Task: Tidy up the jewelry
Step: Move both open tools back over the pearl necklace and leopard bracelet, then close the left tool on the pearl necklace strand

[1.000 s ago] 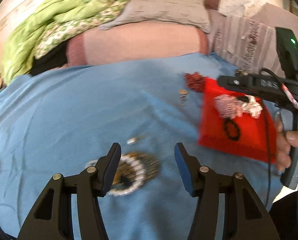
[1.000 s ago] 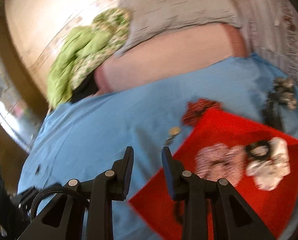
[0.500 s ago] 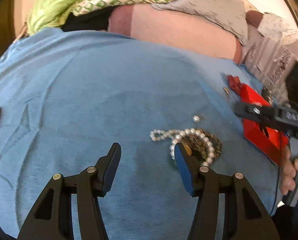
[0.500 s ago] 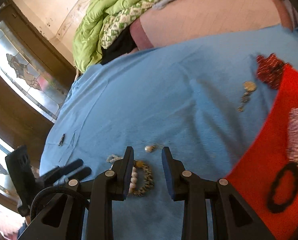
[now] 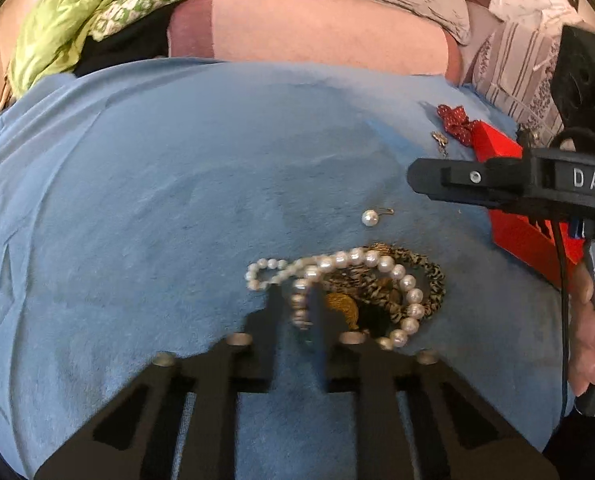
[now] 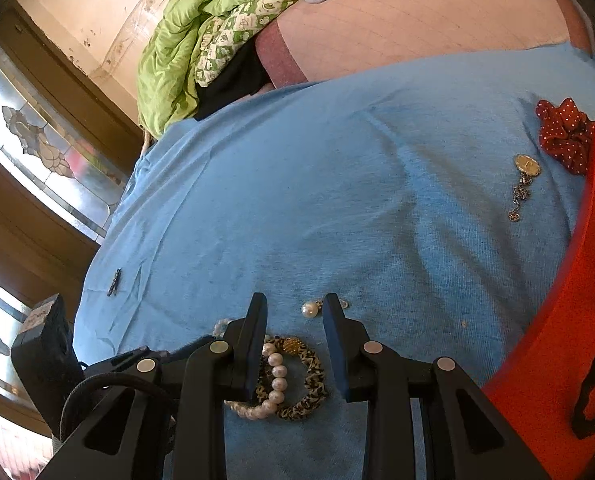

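A white pearl necklace (image 5: 377,260) lies tangled with a leopard-print band (image 5: 429,276) and a gold piece (image 5: 341,306) on the blue cloth (image 5: 177,200). My left gripper (image 5: 293,300) has its jaws closing tight, and a strand of the necklace is pinched between the pads. A single pearl earring (image 5: 369,218) lies just beyond the pile. My right gripper (image 6: 295,304) hovers low over the pearl necklace (image 6: 275,376) and the band (image 6: 311,376), partly open and holding nothing. The earring (image 6: 308,310) shows between its fingertips. The right gripper (image 5: 417,178) comes in from the right.
A red tray (image 6: 577,280) at the right holds a black hair tie (image 6: 593,392). A red dotted scrunchie (image 6: 563,132) and a gold pendant on a chain (image 6: 527,166) lie near its far corner. A small dark clip (image 6: 114,282) lies far left. A green blanket (image 6: 201,20) is heaped behind.
My left gripper came down onto the pile and its jaws went from wide apart to closed on the pearl strand. My right gripper swung left off the red tray and sank toward the earring.
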`<control>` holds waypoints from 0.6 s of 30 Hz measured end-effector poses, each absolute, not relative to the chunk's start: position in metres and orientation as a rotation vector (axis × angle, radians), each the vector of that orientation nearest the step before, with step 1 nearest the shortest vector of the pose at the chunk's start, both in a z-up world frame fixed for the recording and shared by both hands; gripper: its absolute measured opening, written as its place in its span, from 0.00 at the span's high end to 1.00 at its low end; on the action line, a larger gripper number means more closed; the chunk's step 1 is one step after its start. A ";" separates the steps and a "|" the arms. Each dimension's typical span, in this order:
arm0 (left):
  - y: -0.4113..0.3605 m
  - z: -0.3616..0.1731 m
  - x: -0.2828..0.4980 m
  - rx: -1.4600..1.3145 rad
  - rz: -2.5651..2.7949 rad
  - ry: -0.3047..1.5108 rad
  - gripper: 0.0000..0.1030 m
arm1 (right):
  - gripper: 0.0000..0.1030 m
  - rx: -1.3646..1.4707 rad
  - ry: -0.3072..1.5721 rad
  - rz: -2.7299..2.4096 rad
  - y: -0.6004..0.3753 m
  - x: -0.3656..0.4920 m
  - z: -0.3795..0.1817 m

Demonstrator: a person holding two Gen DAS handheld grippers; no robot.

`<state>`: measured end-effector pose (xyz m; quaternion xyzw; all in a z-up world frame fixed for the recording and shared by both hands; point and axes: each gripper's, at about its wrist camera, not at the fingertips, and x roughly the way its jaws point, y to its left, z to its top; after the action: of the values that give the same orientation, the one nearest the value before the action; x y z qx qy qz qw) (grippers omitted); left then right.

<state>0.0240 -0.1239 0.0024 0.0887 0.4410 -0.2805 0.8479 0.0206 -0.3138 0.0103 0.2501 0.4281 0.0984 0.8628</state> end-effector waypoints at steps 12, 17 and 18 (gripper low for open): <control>-0.082 0.050 0.021 0.051 -0.634 0.801 0.91 | 0.69 0.522 0.922 0.214 -0.307 0.032 0.006; -0.062 0.061 0.026 -0.002 -0.599 0.767 0.91 | 0.69 0.465 0.958 0.207 -0.291 0.036 0.000; -0.060 0.062 0.025 -0.003 -0.597 0.763 0.91 | 0.69 0.449 0.962 0.200 -0.289 0.037 -0.001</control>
<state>0.0249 -0.0604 0.0616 -0.0015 0.3669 -0.2869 0.8849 0.0374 -0.2886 -0.0013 0.2139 0.4581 0.0953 0.8575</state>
